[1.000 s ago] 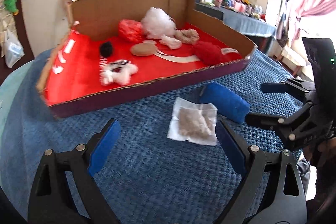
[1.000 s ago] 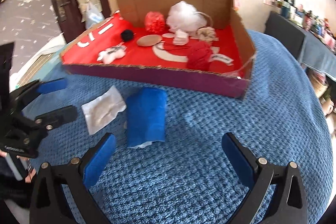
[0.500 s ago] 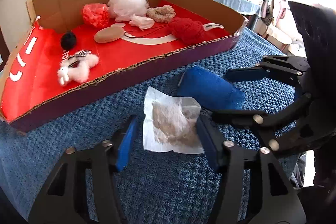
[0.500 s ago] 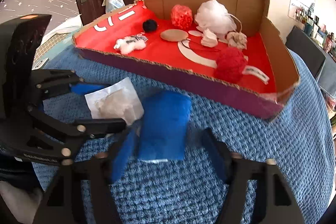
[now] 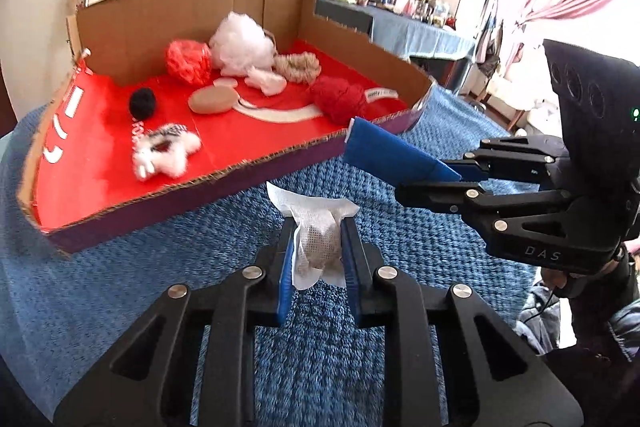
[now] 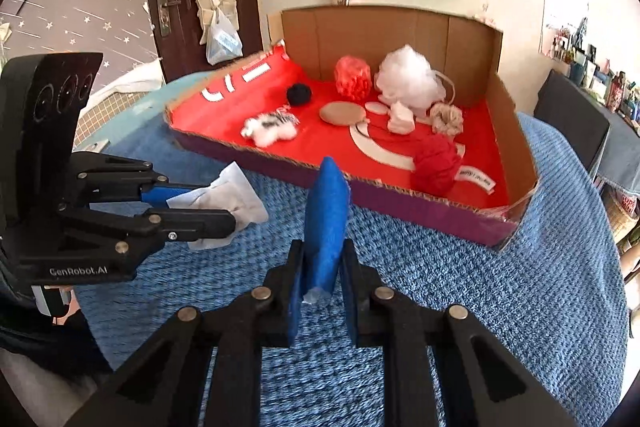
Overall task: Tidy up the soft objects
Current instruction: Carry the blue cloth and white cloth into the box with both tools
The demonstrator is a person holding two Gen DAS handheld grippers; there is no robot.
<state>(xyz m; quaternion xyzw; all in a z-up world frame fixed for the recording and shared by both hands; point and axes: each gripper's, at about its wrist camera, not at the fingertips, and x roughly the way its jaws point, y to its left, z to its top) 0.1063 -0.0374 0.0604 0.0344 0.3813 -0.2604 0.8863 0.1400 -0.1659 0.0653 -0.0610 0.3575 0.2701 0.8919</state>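
Blk grippers [image 5: 316,255], blue-padded jaws, silver screws

We see the left tool [image 5: 316,247] with its two blue-padded fingers [image 5: 285,267] drawn close together, so that only a narrow gap stays between them, and something is pinched there. The tool points forward and is held above the surface. The right tool [image 6: 320,267] is in the same state: its fingers [image 6: 295,291] are nearly closed and press on what is between them. The two tools are side by side, near each other, and both point in roughly the same direction.
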